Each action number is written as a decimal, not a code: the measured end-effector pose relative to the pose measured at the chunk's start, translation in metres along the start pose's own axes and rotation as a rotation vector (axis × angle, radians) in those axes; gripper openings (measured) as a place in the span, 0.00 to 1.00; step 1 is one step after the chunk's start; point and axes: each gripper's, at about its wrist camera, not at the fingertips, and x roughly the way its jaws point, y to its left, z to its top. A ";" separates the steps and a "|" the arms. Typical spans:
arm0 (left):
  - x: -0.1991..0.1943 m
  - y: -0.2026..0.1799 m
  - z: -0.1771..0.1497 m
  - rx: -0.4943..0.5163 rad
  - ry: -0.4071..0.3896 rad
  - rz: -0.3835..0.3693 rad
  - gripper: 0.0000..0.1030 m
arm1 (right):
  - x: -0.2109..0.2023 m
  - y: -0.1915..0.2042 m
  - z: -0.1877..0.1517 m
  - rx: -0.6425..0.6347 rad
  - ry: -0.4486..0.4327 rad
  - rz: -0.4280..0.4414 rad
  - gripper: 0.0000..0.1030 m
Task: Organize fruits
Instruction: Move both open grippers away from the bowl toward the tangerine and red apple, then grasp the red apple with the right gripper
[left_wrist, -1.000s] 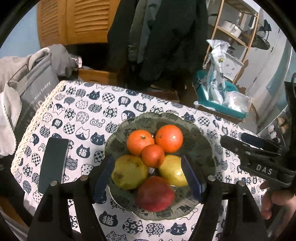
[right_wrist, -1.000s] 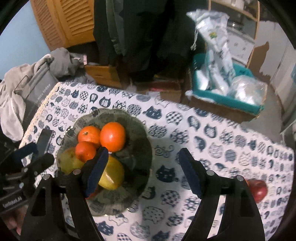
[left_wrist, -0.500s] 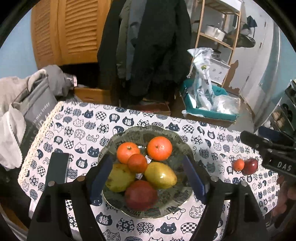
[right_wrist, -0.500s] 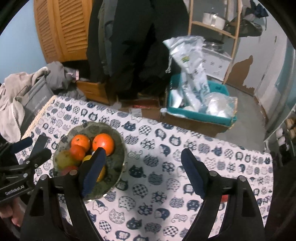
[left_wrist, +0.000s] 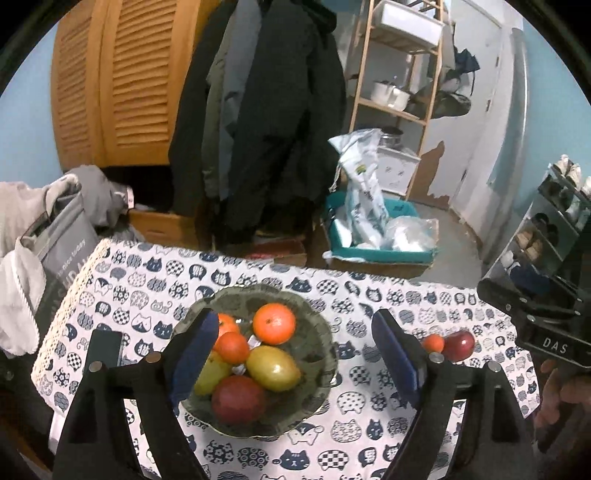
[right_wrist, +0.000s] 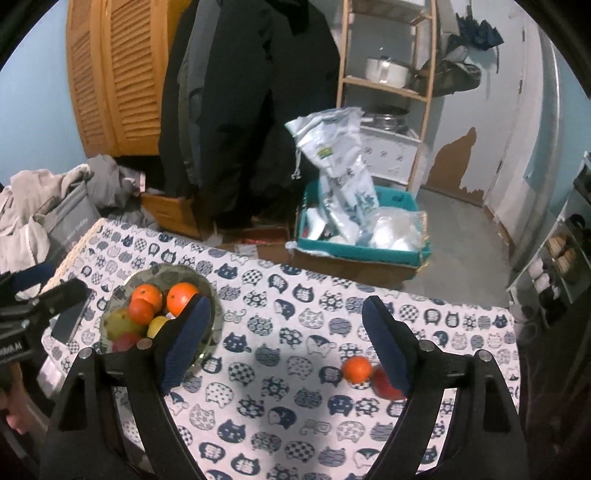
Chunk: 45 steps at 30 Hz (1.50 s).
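A dark glass bowl (left_wrist: 321, 354) on the cat-print tablecloth holds several fruits: oranges (left_wrist: 274, 323), a yellow-green mango (left_wrist: 272, 367) and a red fruit (left_wrist: 238, 399). It also shows in the right wrist view (right_wrist: 210, 295). A small orange (right_wrist: 356, 369) and a red apple (right_wrist: 384, 386) lie loose on the cloth at the right; both also show in the left wrist view, the orange (left_wrist: 433, 343) and the apple (left_wrist: 458, 345). My left gripper (left_wrist: 293, 360) is open and empty, held above the bowl. My right gripper (right_wrist: 284, 347) is open and empty, above the cloth between the bowl and the loose fruits.
A dark phone (left_wrist: 105, 347) lies on the cloth left of the bowl. A grey bag and clothes (left_wrist: 44, 236) sit at the table's left end. Beyond the far edge stand hanging coats (left_wrist: 266, 110), a teal box with bags (left_wrist: 373, 236) and a wooden shelf (left_wrist: 402, 74).
Both grippers have pulled up and back from the table, so the bowl looks smaller. The loose orange and apple have come into view at the right. Both stay open.
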 end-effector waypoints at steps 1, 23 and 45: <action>-0.002 -0.002 0.001 0.001 -0.005 -0.004 0.84 | -0.003 -0.003 -0.001 0.002 -0.007 -0.001 0.82; -0.007 -0.061 0.010 0.085 -0.035 -0.040 0.85 | -0.036 -0.078 -0.028 0.063 -0.042 -0.078 0.82; 0.069 -0.154 -0.004 0.224 0.103 -0.098 0.85 | 0.013 -0.154 -0.077 0.170 0.121 -0.126 0.82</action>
